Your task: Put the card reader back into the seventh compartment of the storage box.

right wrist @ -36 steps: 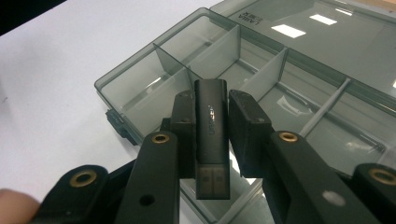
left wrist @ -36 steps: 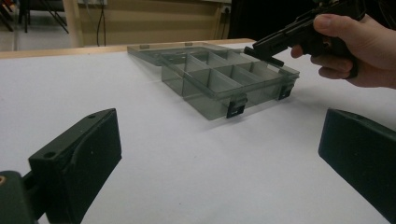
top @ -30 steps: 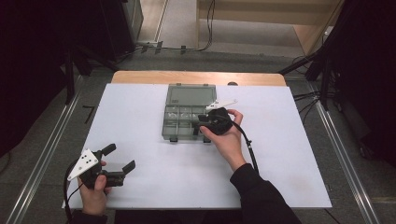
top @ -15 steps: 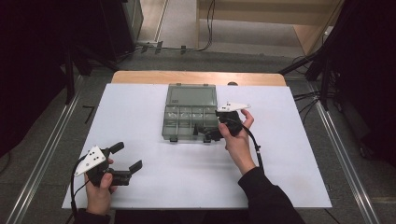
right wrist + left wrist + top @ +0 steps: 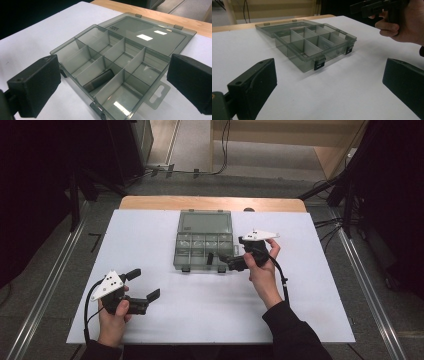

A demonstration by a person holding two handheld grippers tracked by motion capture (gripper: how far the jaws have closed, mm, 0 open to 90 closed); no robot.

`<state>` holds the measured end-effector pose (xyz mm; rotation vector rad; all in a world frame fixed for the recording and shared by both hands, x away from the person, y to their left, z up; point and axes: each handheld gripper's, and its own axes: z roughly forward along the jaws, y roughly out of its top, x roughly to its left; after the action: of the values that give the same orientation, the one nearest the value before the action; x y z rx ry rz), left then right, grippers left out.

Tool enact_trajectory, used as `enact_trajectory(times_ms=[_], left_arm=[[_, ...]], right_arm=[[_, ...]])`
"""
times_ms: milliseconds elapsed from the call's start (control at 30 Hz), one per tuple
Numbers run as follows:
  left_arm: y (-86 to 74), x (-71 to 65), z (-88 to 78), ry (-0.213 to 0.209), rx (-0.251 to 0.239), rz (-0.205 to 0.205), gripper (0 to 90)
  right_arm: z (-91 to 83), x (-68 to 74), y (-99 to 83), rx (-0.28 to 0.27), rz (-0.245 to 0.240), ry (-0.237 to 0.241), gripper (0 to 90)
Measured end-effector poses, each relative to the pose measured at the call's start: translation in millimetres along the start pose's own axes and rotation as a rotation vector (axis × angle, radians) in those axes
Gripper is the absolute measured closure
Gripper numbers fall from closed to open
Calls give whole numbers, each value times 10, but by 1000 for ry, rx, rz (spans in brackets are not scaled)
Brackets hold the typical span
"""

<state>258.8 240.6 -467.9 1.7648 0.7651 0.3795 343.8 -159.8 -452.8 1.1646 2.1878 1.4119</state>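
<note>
A smoky clear compartment box (image 5: 204, 222) lies open mid-table, its lid flat behind the tray. In the right gripper view a short dark cylinder (image 5: 98, 80) lies in a front compartment of the box (image 5: 150, 37). My right gripper (image 5: 217, 262) hovers at the tray's front right corner, pointing left at it. Its jaws have just been opening and stand wide in its own view (image 5: 112, 82), with nothing held. My left gripper (image 5: 144, 284) sits at the front left, open and empty (image 5: 328, 90), facing the box (image 5: 312, 47) and the right gripper (image 5: 367, 6).
A white sheet (image 5: 310, 310) covers the table, with a wooden edge (image 5: 210, 202) at the far side. Cables (image 5: 200, 170) run on the floor beyond. Metal rails (image 5: 370, 295) flank the table.
My right hand has drawn back to the right, from over the tray's front right compartments to beside its corner. My left hand has shifted slightly right.
</note>
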Motion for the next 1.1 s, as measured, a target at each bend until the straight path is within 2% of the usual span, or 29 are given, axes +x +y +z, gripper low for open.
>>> enact_trajectory(times_ms=[100,300,433,500,567,633,733,800,867,1100], left_arm=[[39,21,35,-24,-15,-46,0],[127,69,115,-21,-17,-32,0],[160,113,184,-27,-12,-49,0],[189,105,233,-19,-1,-28,0],[209,93,282,-26,8,-24,0],[232,103,342,-43,7,-33,0],[259,144,413,-45,0,-47,0],[272,178,454,-43,-1,-56,0],[281,221,490,-52,-14,-83,0],[339,327,605,-35,-2,-80,0]], right_arm=[[-8,-24,1,-5,4,0,0],[-23,-62,15,-12,9,-3,0],[-48,-93,18,-18,11,-7,0],[-65,-110,19,-20,17,-12,0],[-77,-131,20,-24,22,-15,0],[-82,-158,28,-26,24,-24,0],[-91,-200,49,-37,32,-31,0],[-89,-216,57,-43,35,-23,0],[-79,-228,62,-43,34,-16,0],[-36,-267,64,-40,37,-7,0]])
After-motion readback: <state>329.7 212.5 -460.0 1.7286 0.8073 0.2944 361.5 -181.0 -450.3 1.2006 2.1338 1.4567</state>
